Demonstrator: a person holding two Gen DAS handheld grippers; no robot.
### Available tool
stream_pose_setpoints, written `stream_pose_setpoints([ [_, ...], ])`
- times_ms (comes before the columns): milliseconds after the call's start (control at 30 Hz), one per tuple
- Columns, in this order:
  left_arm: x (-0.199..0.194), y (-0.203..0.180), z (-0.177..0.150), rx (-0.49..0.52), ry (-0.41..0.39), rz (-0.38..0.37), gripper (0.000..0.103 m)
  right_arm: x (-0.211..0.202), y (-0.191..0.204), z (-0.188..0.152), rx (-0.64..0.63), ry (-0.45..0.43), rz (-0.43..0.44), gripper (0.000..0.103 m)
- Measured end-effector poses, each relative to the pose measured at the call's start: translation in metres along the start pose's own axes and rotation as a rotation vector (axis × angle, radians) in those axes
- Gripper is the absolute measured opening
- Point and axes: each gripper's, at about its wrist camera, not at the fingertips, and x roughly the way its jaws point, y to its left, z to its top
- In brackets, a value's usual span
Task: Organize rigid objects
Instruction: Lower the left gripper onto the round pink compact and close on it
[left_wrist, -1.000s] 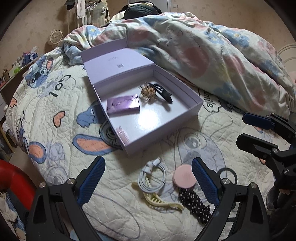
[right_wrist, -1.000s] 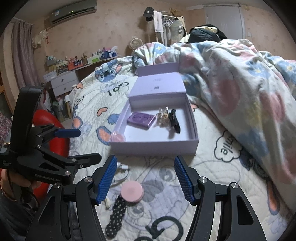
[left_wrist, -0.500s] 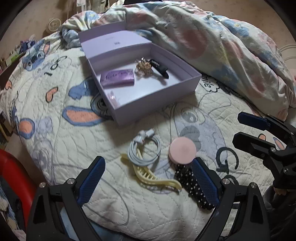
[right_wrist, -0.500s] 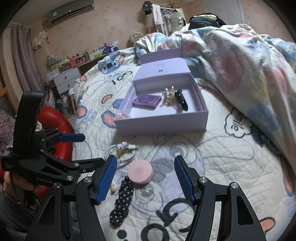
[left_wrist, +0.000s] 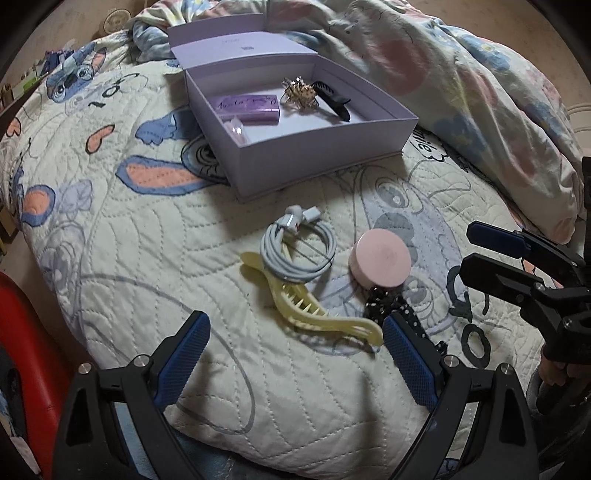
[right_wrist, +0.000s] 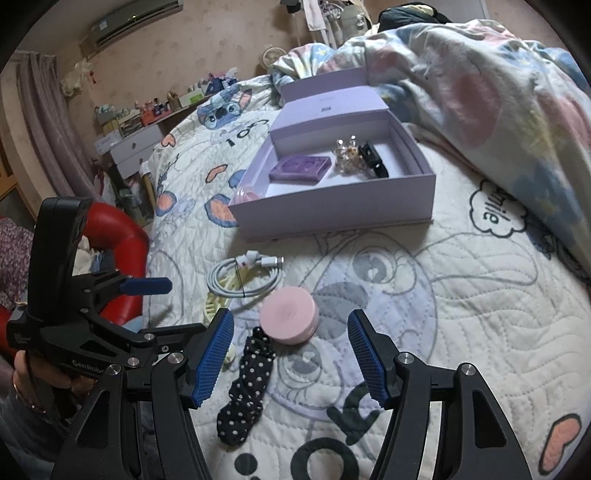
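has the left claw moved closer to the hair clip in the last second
Yes. Judged against the lilac box, which slid up the left wrist view, the left claw came down and forward; the cream hair clip now lies just ahead of its fingertips.

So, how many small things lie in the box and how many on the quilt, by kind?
Box:
Purple case: 1
Gold clip: 1
Black clip: 1
Pink item: 1
Quilt:
Cable: 1
Cream clip: 1
Pink tin: 1
Dotted scrunchie: 1
Total: 8
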Motion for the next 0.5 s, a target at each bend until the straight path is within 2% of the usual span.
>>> stream_pose_setpoints([
  [233, 0.004, 0.004, -0.001, 0.01, -0.011, 0.001, 0.096, 0.015, 0.002, -0.008, -0.01, 0.045, 0.002, 0.064],
  [500, 0.004, -0.007, 0.013, 0.069, -0.044, -0.041, 0.096, 0.014, -0.017, -0.011, 0.049, 0.044, -0.013, 0.064],
])
